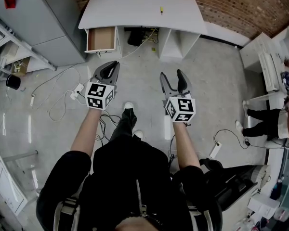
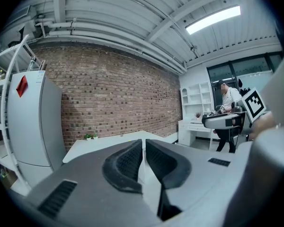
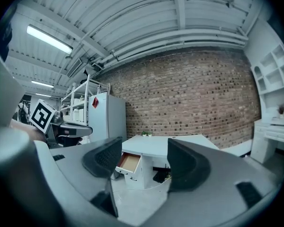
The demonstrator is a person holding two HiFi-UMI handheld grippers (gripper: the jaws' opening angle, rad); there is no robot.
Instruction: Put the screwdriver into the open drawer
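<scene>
A small yellow screwdriver (image 1: 161,9) lies on the white desk (image 1: 135,11) at the far side of the room. The desk's left drawer (image 1: 100,39) is pulled out, its brown inside bare; the right gripper view also shows the drawer (image 3: 128,162). My left gripper (image 1: 110,70) is held out over the floor well short of the desk, jaws shut with nothing between them. My right gripper (image 1: 173,79) is level with it to the right, jaws spread wide and empty. In the left gripper view the pads (image 2: 128,162) nearly touch.
A grey fridge (image 1: 48,18) stands left of the desk beside metal shelving. Cables and power strips (image 1: 77,91) trail across the concrete floor. A brick wall runs behind the desk. White shelves and another person (image 1: 267,121) are at the right.
</scene>
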